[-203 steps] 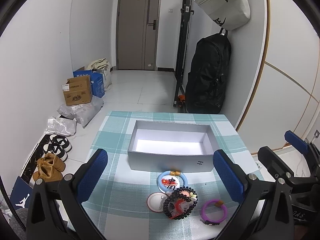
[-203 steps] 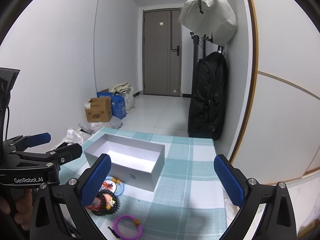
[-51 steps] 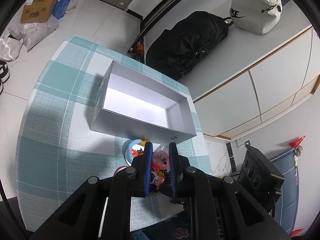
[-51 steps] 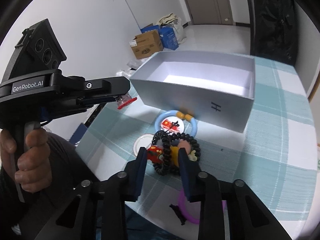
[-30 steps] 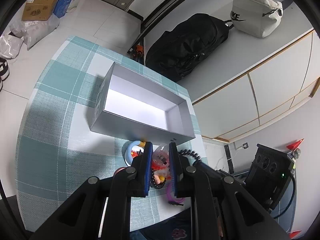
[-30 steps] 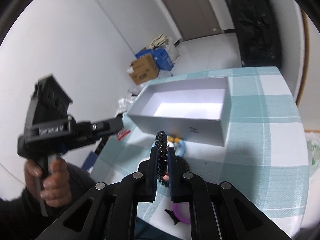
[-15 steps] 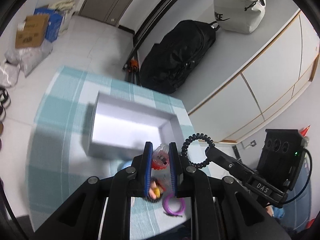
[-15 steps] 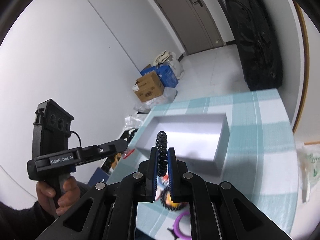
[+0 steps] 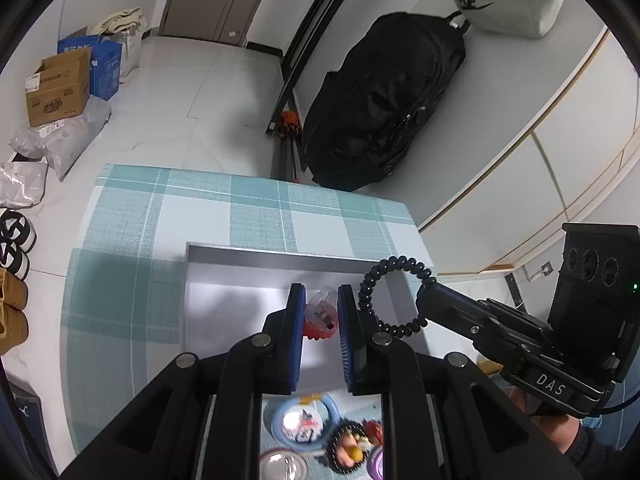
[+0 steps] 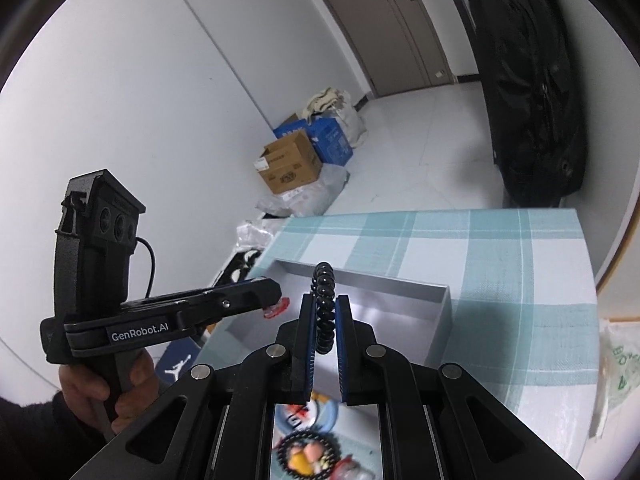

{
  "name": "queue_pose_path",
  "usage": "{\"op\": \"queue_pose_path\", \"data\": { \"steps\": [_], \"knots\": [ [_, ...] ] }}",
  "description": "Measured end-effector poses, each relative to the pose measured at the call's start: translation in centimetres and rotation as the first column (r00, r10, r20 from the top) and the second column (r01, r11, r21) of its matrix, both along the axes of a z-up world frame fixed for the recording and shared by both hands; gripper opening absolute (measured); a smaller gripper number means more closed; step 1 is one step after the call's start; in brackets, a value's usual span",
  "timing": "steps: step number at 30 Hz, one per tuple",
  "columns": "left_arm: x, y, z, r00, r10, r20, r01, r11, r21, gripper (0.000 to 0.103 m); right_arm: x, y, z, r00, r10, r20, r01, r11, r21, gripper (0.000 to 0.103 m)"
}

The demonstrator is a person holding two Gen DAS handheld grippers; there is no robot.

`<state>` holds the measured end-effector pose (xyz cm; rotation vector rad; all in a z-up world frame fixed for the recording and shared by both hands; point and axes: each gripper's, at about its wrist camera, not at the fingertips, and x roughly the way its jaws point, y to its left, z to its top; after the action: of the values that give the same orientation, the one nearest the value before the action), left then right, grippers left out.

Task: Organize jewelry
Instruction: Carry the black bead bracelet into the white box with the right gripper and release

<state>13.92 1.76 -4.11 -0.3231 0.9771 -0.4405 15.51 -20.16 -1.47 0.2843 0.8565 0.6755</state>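
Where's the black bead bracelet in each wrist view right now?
Left wrist: black bead bracelet right of centre, a loop hanging from the right gripper, over the box's right end.
Right wrist: bracelet at centre, edge-on, pinched between the blue pads.
Shared landmark: the grey box on the checked tablecloth, behind the bracelet in both.

The box (image 9: pixel 280 258) sits on the table (image 9: pixel 256 208), behind loose trinkets (image 9: pixel 304 426).

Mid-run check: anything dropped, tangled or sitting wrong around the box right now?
Nothing stands out. The left gripper holds a small clear-and-red trinket, the right gripper a black bead bracelet, both over the grey box. Remaining pieces lie on the checked cloth in front of it.
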Motion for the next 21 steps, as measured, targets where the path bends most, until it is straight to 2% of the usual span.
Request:
{"op": "queue_pose_path", "data": {
  "steps": [4,13,17,18,19,20,21],
  "knots": [
    [0.8,-0.4,-0.7,1.0,-0.002,-0.018,0.002,1.0,0.011,0.011,1.1,-0.2,-1.1,0.999,-0.005,-0.033,0.005,1.0,0.001,0.008],
    [1.8,-0.6,-1.7,0.998,-0.01,-0.054,0.009,1.0,-0.014,0.011,2.2,0.1,-2.6,0.995,0.005,-0.096,-0.005,1.0,-0.007,0.008],
    [2.2,-0.1,-1.7,0.998,-0.006,-0.067,0.001,0.997,-0.083,0.013,2.4,0.2,-2.7,0.996,0.01,-0.092,-0.011,1.0,-0.011,0.011],
    [2.3,0.0,-1.8,0.997,-0.006,-0.077,-0.002,0.995,-0.104,0.021,2.4,0.2,-2.6,0.996,0.011,-0.089,-0.011,1.0,-0.007,0.013],
    [2.5,0.2,-1.9,0.996,-0.001,-0.092,-0.011,0.992,-0.127,0.038,2.4,0.1,-2.6,0.996,0.008,-0.085,-0.009,1.0,-0.007,0.016],
    [2.7,0.5,-1.9,0.995,0.007,-0.104,-0.023,0.988,-0.155,0.047,2.4,0.0,-2.4,0.997,0.008,-0.078,-0.008,1.0,-0.007,0.023],
    [2.6,0.8,-1.9,0.995,0.007,-0.1,-0.026,0.981,-0.191,0.052,2.3,-0.1,-2.2,0.998,0.003,-0.068,-0.003,1.0,-0.011,0.035]
  ]
}}
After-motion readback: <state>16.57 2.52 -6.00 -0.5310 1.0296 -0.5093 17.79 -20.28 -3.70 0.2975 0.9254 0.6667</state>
